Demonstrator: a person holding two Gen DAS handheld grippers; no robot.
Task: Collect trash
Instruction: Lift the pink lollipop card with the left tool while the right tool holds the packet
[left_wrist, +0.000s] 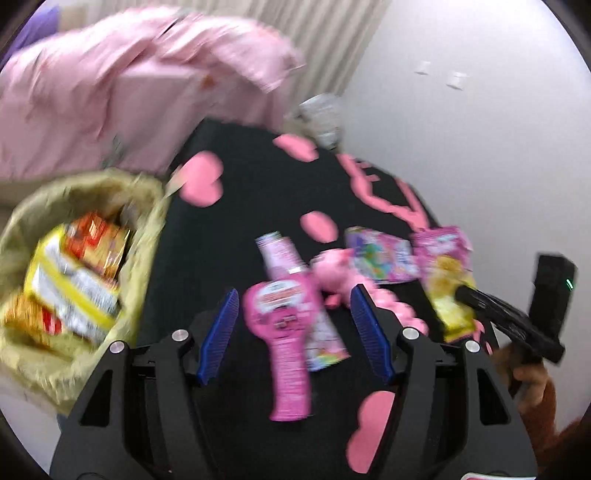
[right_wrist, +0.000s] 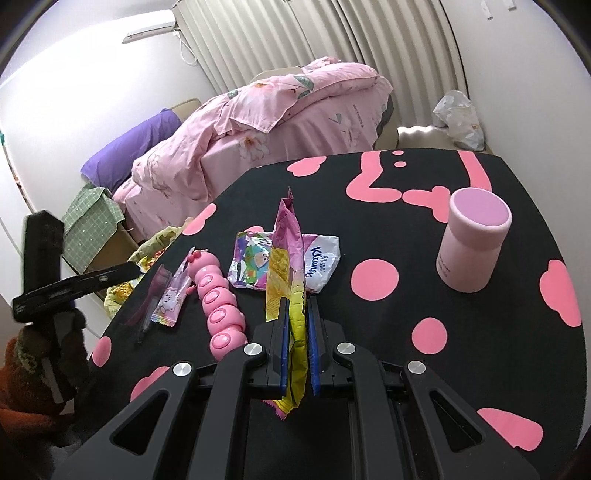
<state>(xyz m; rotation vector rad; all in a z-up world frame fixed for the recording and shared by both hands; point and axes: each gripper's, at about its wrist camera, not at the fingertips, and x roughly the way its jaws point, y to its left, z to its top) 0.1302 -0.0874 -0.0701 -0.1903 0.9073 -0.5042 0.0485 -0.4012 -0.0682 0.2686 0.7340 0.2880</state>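
1. Looking through the left wrist view: the left gripper (left_wrist: 291, 314) stands about half open and empty, blue pads either side of a pink card (left_wrist: 282, 332) lying flat on the bench (left_wrist: 221, 229). A flat card on cloth gives little edge to catch; closing from here may just push it along or skid over it.
2. Same view, blurred: the bag (left_wrist: 74, 258), already holding wrappers, hangs off the bench's left edge. Its soft rim may fold shut, so a drop could land on the floor.
3. In the right wrist view: the right gripper (right_wrist: 297, 339) is nearly shut on a pink-and-yellow wrapper (right_wrist: 286, 266), held upright above the bench. The slick foil is pinched only at its lower part; a quick swing could slide it free.
4. Same view: the bag lies far left, past the left gripper (right_wrist: 74, 284), so the arms may cross and knock.
5. Tissue pack (right_wrist: 284, 262), caterpillar toy (right_wrist: 219, 310) and cup (right_wrist: 472, 243) sit near; the toy and cup may be swept up by mistake.
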